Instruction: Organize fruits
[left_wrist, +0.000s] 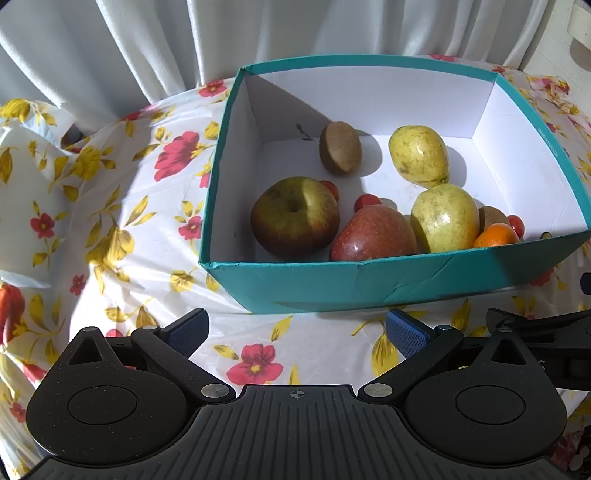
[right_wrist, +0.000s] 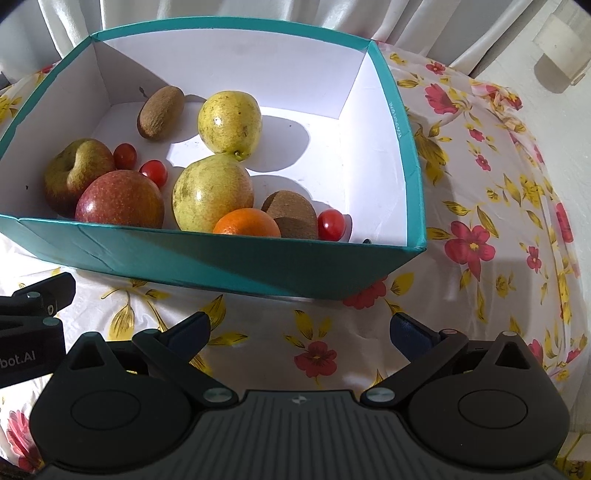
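Orange (left_wrist: 496, 235) half hidden behind teal box (left_wrist: 369, 280) wall; possibly mandarin.

I see the teal box (right_wrist: 221, 258) holding 2 apples (right_wrist: 120, 201), 2 yellow-green pears (right_wrist: 212, 192), 2 brown kiwis (right_wrist: 160, 110), 1 orange (right_wrist: 245, 223) and 3 cherry tomatoes (right_wrist: 331, 224).

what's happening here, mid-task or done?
Nothing is being held. Both the left gripper and right gripper are open and empty, above the floral tablecloth in front of the teal box. The fruit visible is all in the box: two apples, two yellow-green fruits, kiwis, an orange and cherry tomatoes. It looks finished or between moves.
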